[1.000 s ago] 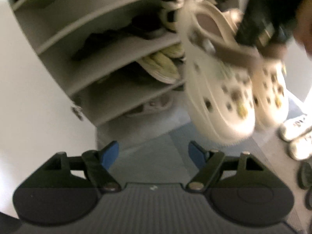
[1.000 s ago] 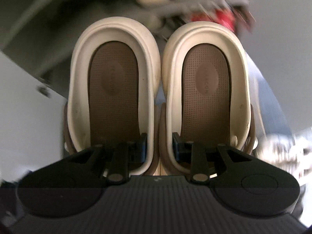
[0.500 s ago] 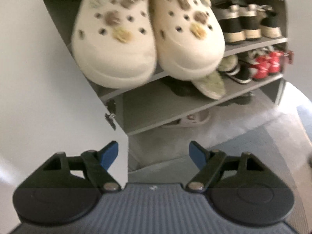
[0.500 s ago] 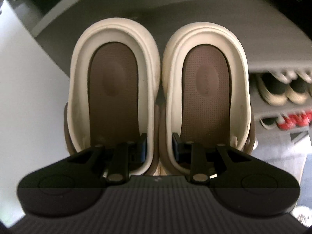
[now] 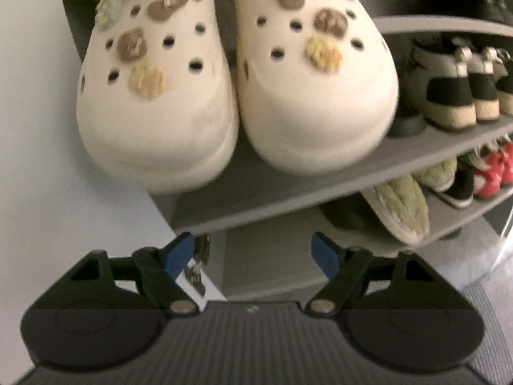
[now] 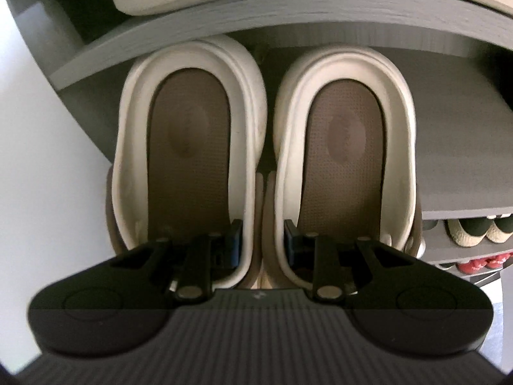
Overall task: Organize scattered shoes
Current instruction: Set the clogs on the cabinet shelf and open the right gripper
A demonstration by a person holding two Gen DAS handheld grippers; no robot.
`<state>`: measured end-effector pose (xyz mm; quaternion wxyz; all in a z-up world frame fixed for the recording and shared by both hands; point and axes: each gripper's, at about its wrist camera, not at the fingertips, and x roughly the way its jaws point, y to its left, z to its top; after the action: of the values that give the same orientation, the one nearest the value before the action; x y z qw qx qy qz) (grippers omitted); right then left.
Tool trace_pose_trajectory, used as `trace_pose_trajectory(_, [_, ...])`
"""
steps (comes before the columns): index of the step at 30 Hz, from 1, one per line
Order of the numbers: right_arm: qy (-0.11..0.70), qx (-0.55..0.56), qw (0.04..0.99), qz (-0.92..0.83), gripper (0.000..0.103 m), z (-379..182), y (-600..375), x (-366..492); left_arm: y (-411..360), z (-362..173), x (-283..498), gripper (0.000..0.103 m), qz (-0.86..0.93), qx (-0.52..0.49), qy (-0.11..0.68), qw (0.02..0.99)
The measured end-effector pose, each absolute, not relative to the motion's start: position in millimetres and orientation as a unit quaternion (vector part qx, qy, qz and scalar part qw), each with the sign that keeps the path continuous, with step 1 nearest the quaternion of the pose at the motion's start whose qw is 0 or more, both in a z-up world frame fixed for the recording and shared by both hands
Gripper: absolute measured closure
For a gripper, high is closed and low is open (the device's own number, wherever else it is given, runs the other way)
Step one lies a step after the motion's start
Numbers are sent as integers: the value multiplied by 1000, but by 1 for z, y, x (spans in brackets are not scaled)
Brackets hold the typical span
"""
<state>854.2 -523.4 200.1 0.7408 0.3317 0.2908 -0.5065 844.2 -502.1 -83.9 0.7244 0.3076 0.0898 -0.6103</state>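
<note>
The right hand-held gripper (image 6: 262, 246) pinches the inner heel walls of both cream clogs (image 6: 192, 147), toes already under the upper shelf (image 6: 288, 3). Best to slide them straight in, soles flat, and let go only once the heels clear the front edge. Their long axes run front to back, toes inward. The left hand-held gripper (image 5: 253, 250) hangs wide apart, empty.

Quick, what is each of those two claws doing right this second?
Left gripper: open, nothing between its fingers.
Right gripper: shut on the pair of cream clogs, pinching their inner walls together at the heel end.
</note>
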Motion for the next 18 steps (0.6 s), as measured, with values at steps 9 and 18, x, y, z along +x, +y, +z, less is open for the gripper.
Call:
trace_pose_trajectory(9, [300,327,731,-518,71,210,-494,861,-528,-60,853,20,-611,271,132,732])
trace_pose_trajectory(18, [306,362,731,-491,66,228,-476,845,-521,-41,844,21,-601,266,142,740])
